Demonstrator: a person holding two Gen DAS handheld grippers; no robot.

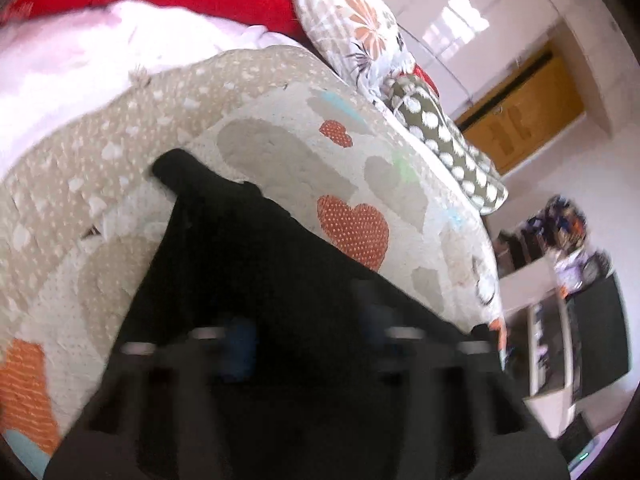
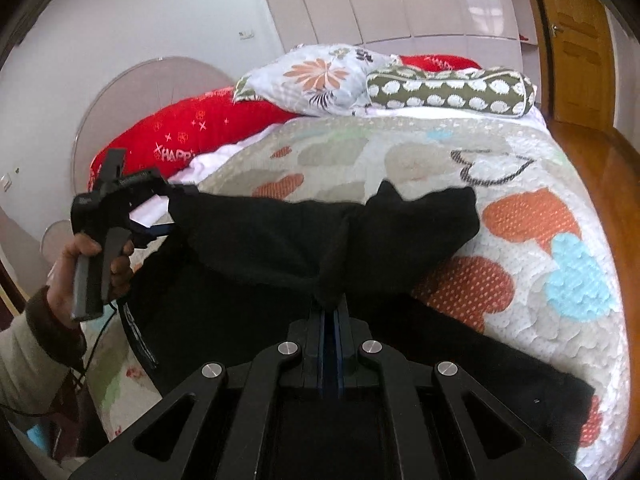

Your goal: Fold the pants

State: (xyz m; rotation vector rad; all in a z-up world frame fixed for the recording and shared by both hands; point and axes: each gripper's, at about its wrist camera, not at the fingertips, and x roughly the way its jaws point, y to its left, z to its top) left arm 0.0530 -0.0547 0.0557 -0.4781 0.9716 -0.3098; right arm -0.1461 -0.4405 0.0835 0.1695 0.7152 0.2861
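Black pants (image 2: 280,240) lie on the heart-patterned quilt (image 2: 520,280) of a bed, one part lifted and folded over. My right gripper (image 2: 330,312) is shut on a bunched fold of the pants and holds it up. My left gripper (image 2: 160,230) shows at the left of the right wrist view, held in a hand, touching the pants' left edge. In the left wrist view the pants (image 1: 240,260) spread under my left gripper (image 1: 304,340), whose fingers are blurred and stand apart.
Pillows line the bed's head: a red one (image 2: 192,132), a floral one (image 2: 316,76) and a green spotted bolster (image 2: 452,88). A wooden bed frame (image 2: 600,168) curves along the right. A wooden door (image 2: 576,40) and white wardrobes stand behind.
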